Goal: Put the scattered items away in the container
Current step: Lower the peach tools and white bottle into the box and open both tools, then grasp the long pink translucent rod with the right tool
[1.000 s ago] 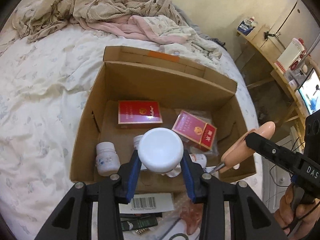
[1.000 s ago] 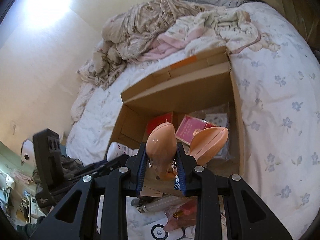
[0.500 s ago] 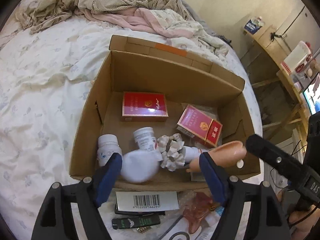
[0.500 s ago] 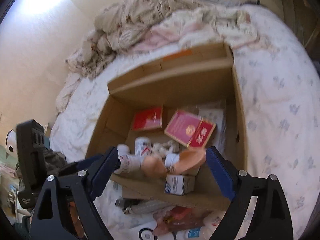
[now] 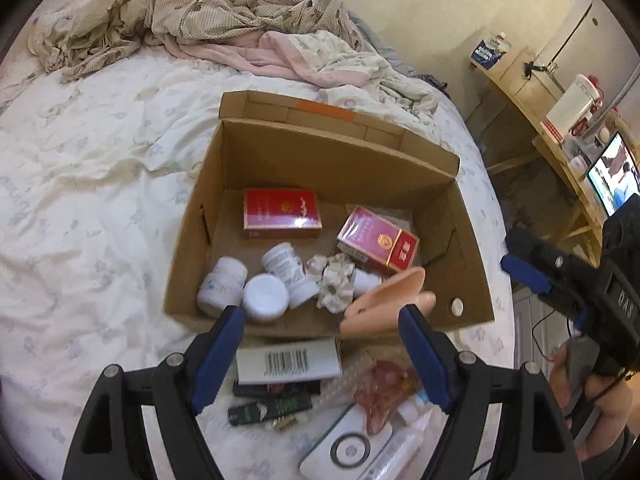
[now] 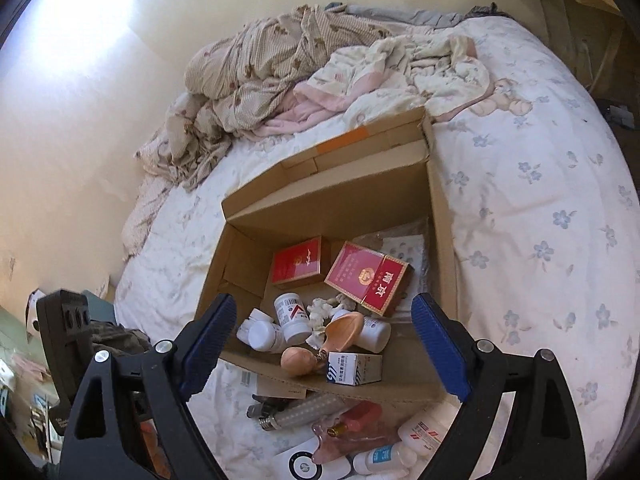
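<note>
- open-topped brown cardboard box [image 5: 192, 236]: far-left floor bare; entry from above unobstructed
- near half crowded: white plastic pill bottles [image 5: 222, 286], peach plastic shoehorn [image 5: 384, 300] lying over near wall
- red cigarette packs [image 6: 366, 276] block mid-floor

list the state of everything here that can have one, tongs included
left tongs: open, empty
right tongs: open, empty
brown cardboard box: open, flaps folded out
round white jar: lid on, inside box
peach plastic shoehorn: lying inside box at near wall
white pill bottle with red mark: capped, lying in box
red cigarette pack with gold emblem: shut, tilted in box
white barcode carton: outside box, on bed
</note>
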Motion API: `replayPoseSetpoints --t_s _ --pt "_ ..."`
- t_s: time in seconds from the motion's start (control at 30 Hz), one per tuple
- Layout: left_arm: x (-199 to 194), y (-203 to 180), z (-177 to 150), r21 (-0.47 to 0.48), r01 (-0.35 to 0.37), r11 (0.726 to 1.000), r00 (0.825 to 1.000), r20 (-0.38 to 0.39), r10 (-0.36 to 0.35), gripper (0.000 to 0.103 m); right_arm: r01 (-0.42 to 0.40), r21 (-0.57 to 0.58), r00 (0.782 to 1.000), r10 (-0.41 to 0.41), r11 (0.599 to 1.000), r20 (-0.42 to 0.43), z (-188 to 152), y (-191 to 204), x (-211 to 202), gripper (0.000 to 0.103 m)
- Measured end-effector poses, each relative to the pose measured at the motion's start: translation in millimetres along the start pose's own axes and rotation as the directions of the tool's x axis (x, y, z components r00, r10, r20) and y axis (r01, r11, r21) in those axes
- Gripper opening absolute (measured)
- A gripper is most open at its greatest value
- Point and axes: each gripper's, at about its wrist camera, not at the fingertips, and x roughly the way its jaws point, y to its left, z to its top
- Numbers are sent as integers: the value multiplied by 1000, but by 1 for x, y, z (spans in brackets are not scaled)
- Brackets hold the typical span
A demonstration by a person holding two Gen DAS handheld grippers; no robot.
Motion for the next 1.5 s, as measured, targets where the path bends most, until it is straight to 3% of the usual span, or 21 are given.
replayPoseSetpoints --t_s 0.43,0.53,0.63,0.77,0.83,0.93,1.07,1.23,1.3,1.37,1.43,1.5 --pt "-19 15 -40 -48 -28 998 999 -39 26 80 -37 -21 999 37 999 -12 -13 -4 -37 92" --pt "-11 21 -47 -74 -32 997 998 -57 28 80 -82 -58 989 75 995 -125 -19 0 -27 91" --pt "-4 26 -51 -94 -42 995 996 -84 35 80 -53 -110 973 26 992 -230 -34 4 -9 91" --pt "4 32 -54 -109 -65 992 993 -104 54 80 6 -204 929 -81 979 -361 -58 8 27 90" --pt "7 36 -54 -125 -75 989 992 -111 61 80 15 -293 900 -141 956 -412 -69 15 43 85" --pt "9 43 -54 -153 -79 985 991 -124 60 80 -52 -359 845 -151 932 -514 -90 25 63 71" --pt "9 45 -53 -163 -75 984 991 -124 55 80 -83 -558 790 -287 826 -542 -126 47 82 59" --pt "9 43 -54 -162 -59 985 991 -129 38 80 -1 -711 786 -439 703 -436 -139 47 101 59" --pt "11 42 -55 -153 -59 986 990 -137 38 80 20 -720 809 -434 694 -396 -131 44 104 58" --pt "13 42 -56 -147 -65 987 988 -147 43 80 39 -736 814 -448 676 -369 -127 42 109 59" --pt "15 43 -56 -149 -66 987 987 -157 42 80 46 -781 799 -492 623 -345 -133 40 118 59" --pt "16 44 -56 -153 -69 986 986 -162 44 80 47 -800 779 -524 598 -345 -140 37 127 57"
